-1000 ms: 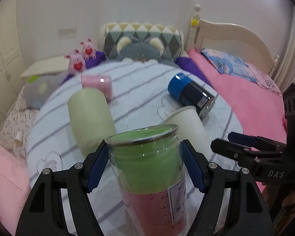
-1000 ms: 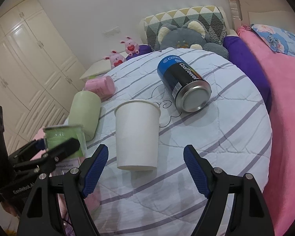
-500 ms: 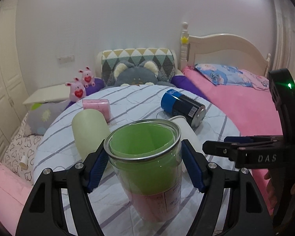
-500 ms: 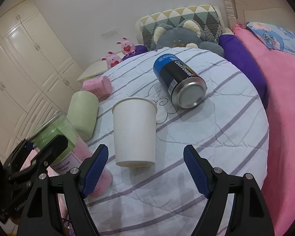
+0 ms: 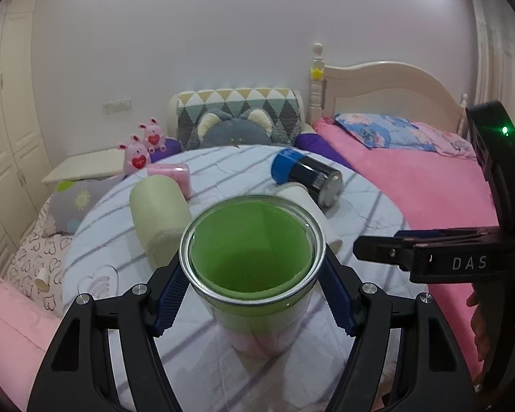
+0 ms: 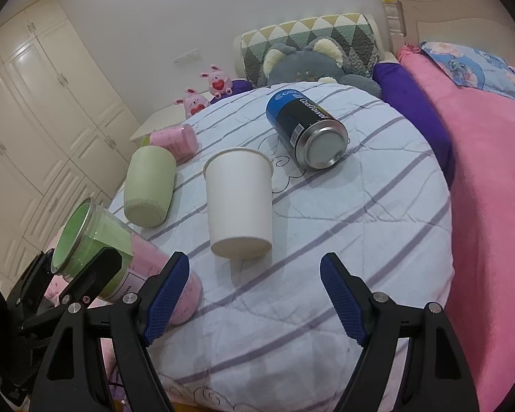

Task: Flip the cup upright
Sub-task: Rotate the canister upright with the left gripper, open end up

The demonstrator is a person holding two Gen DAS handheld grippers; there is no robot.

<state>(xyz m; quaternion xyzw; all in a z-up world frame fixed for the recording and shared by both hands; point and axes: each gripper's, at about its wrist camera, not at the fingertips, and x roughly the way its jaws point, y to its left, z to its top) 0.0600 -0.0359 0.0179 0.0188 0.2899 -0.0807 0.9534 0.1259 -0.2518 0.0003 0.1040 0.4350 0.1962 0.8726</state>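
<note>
Writing: I read "CoolTowel" on the can (image 6: 305, 134); "DAS" on my right gripper (image 5: 377, 249)
Left gripper (image 5: 254, 285): fingers clamp the green cup (image 5: 254, 257)
Right gripper: fingers spread, holding nothing
Room: bare striped cloth (image 6: 377, 213) ahead

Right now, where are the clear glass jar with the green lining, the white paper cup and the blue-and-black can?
clear glass jar (image 5: 252, 240), left wrist view, green inside.
white paper cup (image 6: 238, 202), right wrist view, side wall.
blue-and-black can (image 6: 300, 120), right wrist view, black label.
</note>
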